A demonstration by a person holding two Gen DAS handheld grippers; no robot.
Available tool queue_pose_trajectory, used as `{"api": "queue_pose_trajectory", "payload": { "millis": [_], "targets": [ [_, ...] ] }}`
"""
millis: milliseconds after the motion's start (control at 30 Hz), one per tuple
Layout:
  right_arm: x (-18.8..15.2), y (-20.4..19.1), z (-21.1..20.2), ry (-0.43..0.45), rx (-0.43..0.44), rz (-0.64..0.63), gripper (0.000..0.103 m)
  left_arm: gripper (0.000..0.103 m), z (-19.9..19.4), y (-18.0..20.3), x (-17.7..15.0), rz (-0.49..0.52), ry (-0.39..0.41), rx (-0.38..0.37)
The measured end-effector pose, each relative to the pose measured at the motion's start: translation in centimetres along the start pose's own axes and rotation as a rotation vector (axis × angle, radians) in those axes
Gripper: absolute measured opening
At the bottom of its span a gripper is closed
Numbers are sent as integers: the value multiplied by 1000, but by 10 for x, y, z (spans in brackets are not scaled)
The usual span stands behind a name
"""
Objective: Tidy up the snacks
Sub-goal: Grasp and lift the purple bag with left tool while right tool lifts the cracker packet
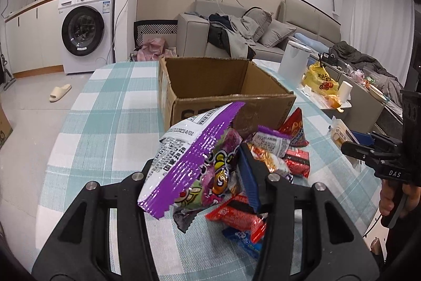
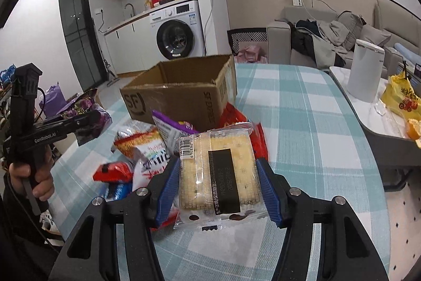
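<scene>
Gripping cracker packet [image 2: 219,173], lengthwise toward box [image 2: 181,94]

The black two-finger left gripper [image 1: 210,175] is raised above the near part of the table, its jaws clamped on a purple crinkled snack bag [image 1: 194,162], with the bare left hand [image 2: 31,175] wrapped round its pistol handle. The black right gripper with blue ribbed pads [image 2: 218,183] is level over the near edge of the table, its jaws pinching a clear-wrapped cracker packet [image 2: 218,173] from both sides, the right hand [image 1: 394,199] gripping its handle.
</scene>
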State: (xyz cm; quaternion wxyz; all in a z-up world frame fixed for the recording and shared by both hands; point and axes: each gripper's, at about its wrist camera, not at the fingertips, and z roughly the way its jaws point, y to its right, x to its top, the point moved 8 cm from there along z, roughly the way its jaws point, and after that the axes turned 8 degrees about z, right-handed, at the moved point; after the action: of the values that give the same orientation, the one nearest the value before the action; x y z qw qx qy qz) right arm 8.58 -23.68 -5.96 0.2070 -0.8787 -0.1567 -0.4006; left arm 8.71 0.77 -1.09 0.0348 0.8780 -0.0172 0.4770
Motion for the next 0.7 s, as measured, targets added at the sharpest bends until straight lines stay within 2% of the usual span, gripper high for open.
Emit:
{"api": "queue_pose_trajectory", "payload": {
  "millis": [700],
  "targets": [
    [52,-22,3,70,63,-5,59,45,4,-6,55,1,58,30]
  ]
}}
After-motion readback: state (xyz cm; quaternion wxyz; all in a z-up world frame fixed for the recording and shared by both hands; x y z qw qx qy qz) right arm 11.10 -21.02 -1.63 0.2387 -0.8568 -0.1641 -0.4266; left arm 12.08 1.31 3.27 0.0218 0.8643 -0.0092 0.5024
